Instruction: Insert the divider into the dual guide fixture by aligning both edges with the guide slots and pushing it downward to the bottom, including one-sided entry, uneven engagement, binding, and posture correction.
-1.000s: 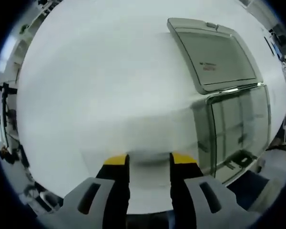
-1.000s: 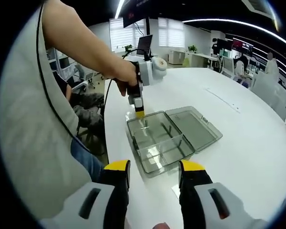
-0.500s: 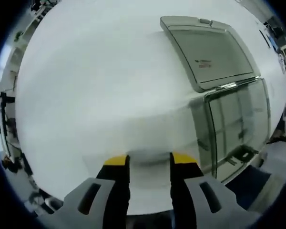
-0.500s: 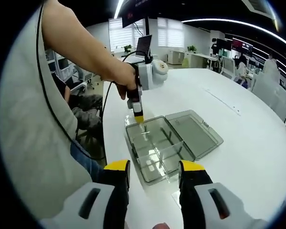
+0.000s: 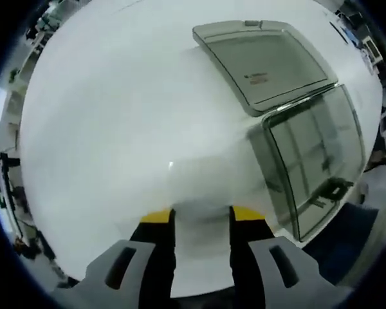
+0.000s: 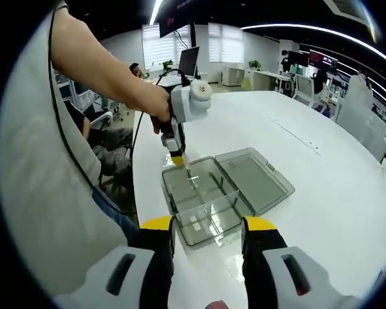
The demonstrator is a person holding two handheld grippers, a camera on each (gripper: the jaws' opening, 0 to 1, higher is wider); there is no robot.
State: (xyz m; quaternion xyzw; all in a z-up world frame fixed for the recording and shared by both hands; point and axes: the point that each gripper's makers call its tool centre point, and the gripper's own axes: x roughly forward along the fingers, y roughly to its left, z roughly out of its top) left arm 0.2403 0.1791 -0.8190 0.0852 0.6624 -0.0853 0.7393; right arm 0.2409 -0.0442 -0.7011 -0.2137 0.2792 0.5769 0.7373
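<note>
Here, in the left gripper view, the left hand-held gripper (image 5: 201, 215) points down at the white tabletop (image 5: 116, 116), its two yellow-tipped jaws standing apart with nothing between them. Off to the right lies the clear box (image 5: 312, 164), the dual guide fixture, with thin partitions visible through its smoky walls. Its hinged lid (image 5: 264, 61) is folded flat on the tabletop beyond it, a small label showing on the panel. The box sits near the table's edge, beside the gripper and apart from it.

In the right gripper view, the right hand-held gripper (image 6: 207, 225) has its jaws parted as well, empty, just short of the box's (image 6: 199, 196) near wall. The lid (image 6: 254, 177) lies open to the right of the box. A clear upright panel, seemingly the divider (image 6: 209, 211), stands across the near part of the box, though its transparency makes its seating in the slots hard to judge. The left hand-held gripper (image 6: 177, 159) hangs tip-down over the box's far left corner, held by a person's hand (image 6: 156, 106); from this side I cannot tell how its jaws stand. Office desks and screens fill the background.
</note>
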